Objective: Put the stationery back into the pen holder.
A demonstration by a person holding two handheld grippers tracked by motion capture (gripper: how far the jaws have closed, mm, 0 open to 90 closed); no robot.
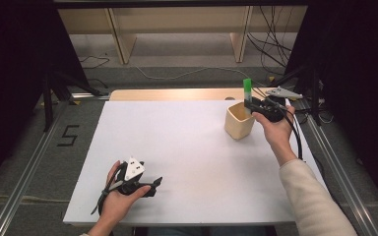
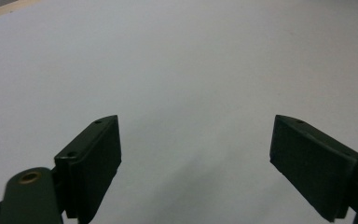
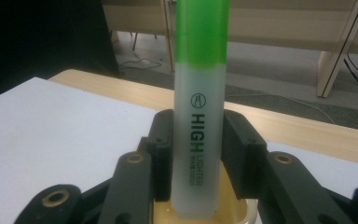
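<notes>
Right hand-held gripper [image 1: 252, 105], upper right of the high view: clenched on the highlighter [image 1: 247, 91], one jaw on each flat side of its pale barrel.

Highlighter: long axis upright, green cap on top, lower end inside the mouth of the cup [image 1: 239, 120]. Your coming move, as I judge it, turns on that: the cup sits straight beneath the grip, so the path is down along the barrel.

Left hand-held gripper [image 1: 152, 186], lower left of the high view: released, nothing between its jaws, well apart from the cup. Your right hand is the nearer.

Right gripper view: shows the highlighter [image 3: 200, 135] and the cup's rim [image 3: 249, 213] under it, which the high view leaves too small to read.

Left gripper view: bare counter [image 2: 177, 70].
</notes>
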